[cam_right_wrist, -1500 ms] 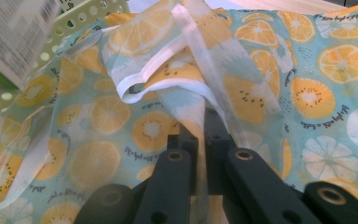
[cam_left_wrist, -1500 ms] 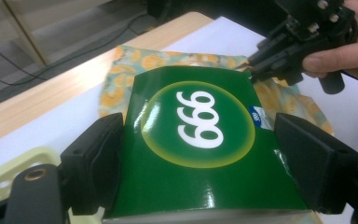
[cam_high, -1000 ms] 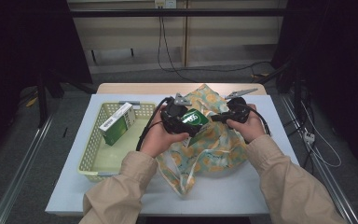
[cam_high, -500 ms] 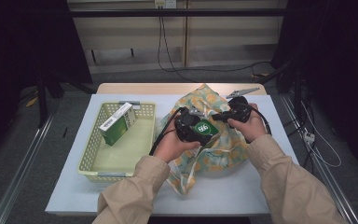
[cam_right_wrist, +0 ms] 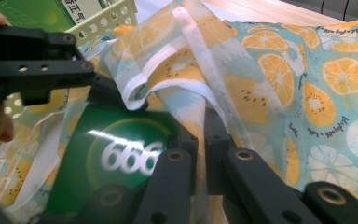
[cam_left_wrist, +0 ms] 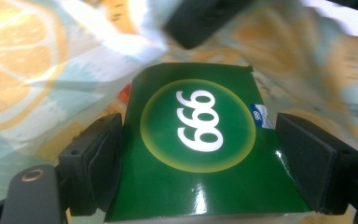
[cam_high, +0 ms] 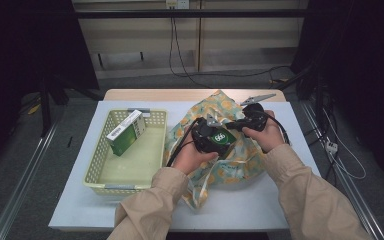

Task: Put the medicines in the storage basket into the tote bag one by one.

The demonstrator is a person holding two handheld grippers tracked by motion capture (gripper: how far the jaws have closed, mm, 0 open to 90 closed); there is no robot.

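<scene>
Green box pinched between the left gripper jaws should lift straight from the citrus-print bag, whose edge the right gripper jaws clamp.

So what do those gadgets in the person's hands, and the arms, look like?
Each hand-held gripper, the left and the right, is black with two blocky black fingers and a black cable trailing off. A grey three-cornered plate tops the right one. Both sleeves are tan.
</scene>
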